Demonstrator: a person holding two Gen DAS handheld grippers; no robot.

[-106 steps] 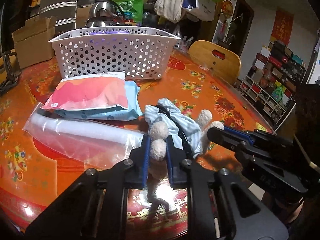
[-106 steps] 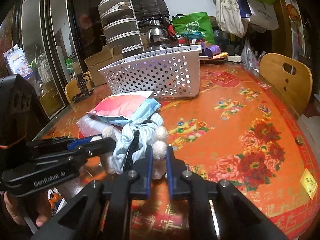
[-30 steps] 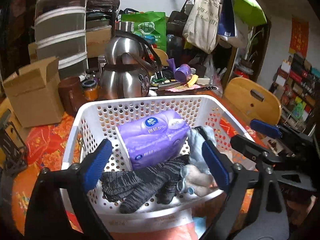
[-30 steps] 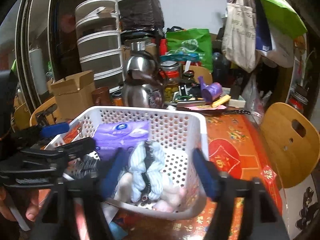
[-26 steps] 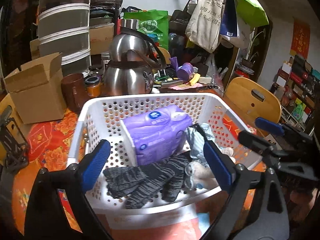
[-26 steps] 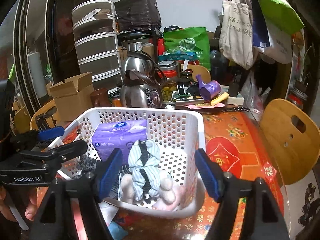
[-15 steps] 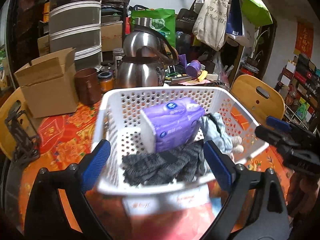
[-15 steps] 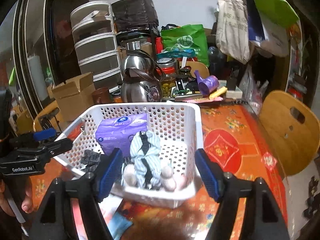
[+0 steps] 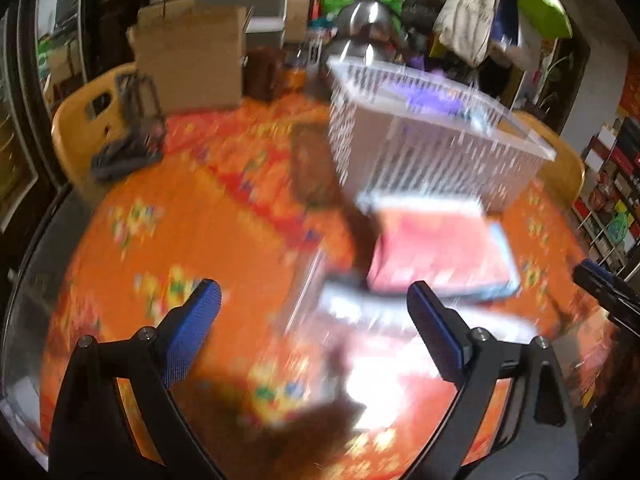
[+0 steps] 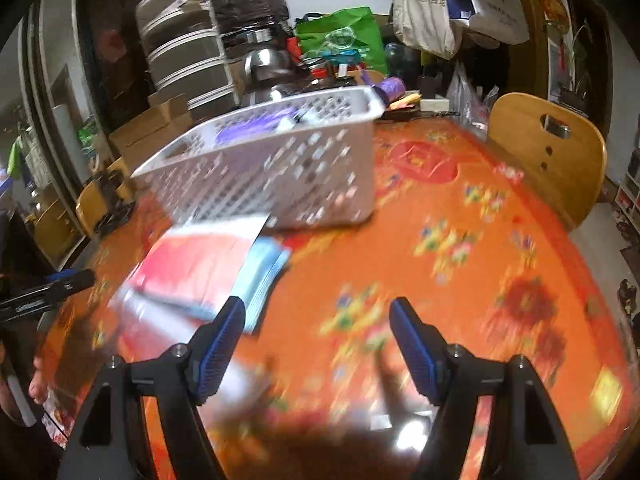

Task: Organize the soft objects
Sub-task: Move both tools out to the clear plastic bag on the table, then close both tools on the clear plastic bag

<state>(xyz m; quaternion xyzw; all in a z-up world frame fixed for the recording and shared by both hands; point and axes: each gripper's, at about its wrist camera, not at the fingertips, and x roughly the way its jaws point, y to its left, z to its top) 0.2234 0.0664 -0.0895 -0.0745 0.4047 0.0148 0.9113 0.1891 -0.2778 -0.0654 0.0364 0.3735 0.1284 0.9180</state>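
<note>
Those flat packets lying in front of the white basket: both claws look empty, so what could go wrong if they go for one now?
1. The pink packet lies on a blue one, so an open right claw might pinch both or slide the top one off.
2. The clear bag under the left claw looks slippery and may slip out.
3. The packets lie right up against the basket; a push could shove it.

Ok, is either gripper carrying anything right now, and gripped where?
Nothing is held. The left gripper and the right gripper both have their jaws wide apart, with only the table showing between them.
</note>
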